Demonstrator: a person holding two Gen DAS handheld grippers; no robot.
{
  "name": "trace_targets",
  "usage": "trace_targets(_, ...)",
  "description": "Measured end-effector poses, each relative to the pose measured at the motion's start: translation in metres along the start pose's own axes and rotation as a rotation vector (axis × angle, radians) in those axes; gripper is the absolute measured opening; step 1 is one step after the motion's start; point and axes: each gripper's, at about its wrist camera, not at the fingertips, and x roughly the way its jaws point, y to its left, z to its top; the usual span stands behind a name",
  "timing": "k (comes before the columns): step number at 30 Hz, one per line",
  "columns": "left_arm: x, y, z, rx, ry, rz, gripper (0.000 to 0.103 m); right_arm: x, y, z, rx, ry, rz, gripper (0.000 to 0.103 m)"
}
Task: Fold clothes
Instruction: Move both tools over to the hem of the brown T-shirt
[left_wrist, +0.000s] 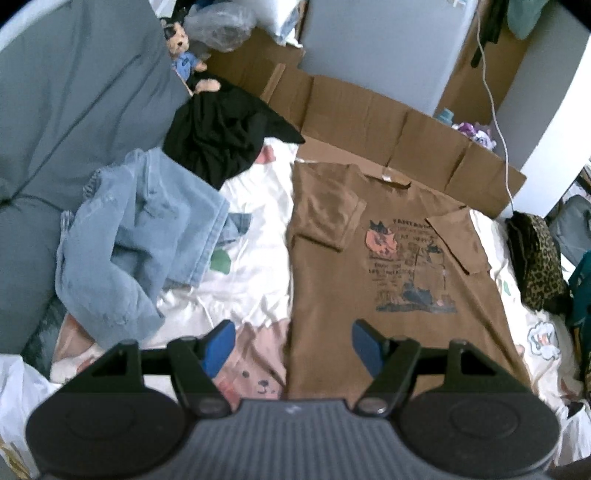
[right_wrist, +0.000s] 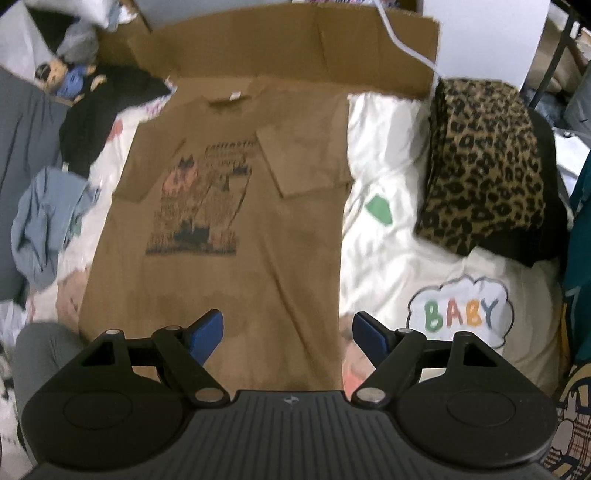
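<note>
On bed, one brown tee (left_wrist: 399, 258) lies flat, print up, both sleeves already folded inward over the chest, collar at far end by cardboard (left_wrist: 369, 110), hem nearest the tongs. Long axis runs straight away from both cameras, hem to collar.

Left tongs (left_wrist: 293, 345) apart, nothing between them, hovering over hem's left corner; tee's left edge passes right between the blue pads. Right tongs (right_wrist: 288, 334) also apart, empty, over hem's right side; tee's right edge sits just inside the right pad. So each hand is set at its own hem corner, about equally near. Contact with cloth not clear in either view, looks like hovering just above.

Judgement: sleeve folds done, next is likely pinching both hem corners and carrying hem forward toward collar, fold across the long axis. Left corner lies on a pink bear print on the bedding (left_wrist: 255, 373), so grabbing the sheet along with the tee is a risk.

Counts: tongs 2, brown tee 1, jeans (left_wrist: 147, 243) 1 crumpled at left, black garment (left_wrist: 218, 136) 1 in a heap beyond jeans, leopard-print piece (right_wrist: 484, 162) 1 folded at right, teddy (left_wrist: 184, 55) 1 at far left, white cable (left_wrist: 495, 122) 1. Right view blurred.
</note>
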Motion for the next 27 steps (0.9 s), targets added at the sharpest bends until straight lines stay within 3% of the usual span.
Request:
trace_targets(8,0.015,0.004,-0.007,-0.004,0.061,-0.003,0.073,0.002,-0.015,-0.021,0.008,0.061,0.053,0.082)
trace_targets(17,0.042,-0.001,-0.012,0.011,0.117,-0.005,0.073,0.016,-0.029,-0.030,0.017,0.114,0.027,0.082)
trace_targets(27,0.052,-0.005,-0.018,0.034,0.116,-0.005,0.073,0.027,-0.037,-0.032,0.006,0.144,0.008,0.082)
